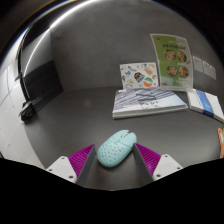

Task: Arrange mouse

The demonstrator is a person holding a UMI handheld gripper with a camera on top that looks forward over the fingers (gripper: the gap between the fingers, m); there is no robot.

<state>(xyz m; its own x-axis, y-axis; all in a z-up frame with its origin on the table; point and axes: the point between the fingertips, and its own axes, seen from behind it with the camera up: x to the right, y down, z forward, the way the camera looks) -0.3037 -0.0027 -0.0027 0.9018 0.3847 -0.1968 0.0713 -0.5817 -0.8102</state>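
Note:
A pale mint-green computer mouse [116,148] with a perforated shell lies low over the dark grey desk [90,110], between my two fingers. My gripper [116,152] has closed in on it. The magenta pad of the left finger [84,157] meets the mouse's left side and the pad of the right finger [149,157] meets its right side. The mouse's rear end is hidden below, between the fingers. I cannot tell whether it rests on the desk or is held just off it.
A flat stack of books or booklets [150,102] lies just beyond the mouse, with another book [207,102] to its right. Picture cards [139,75] and a poster [171,58] lean on the back wall. A black device [38,92] stands at the left.

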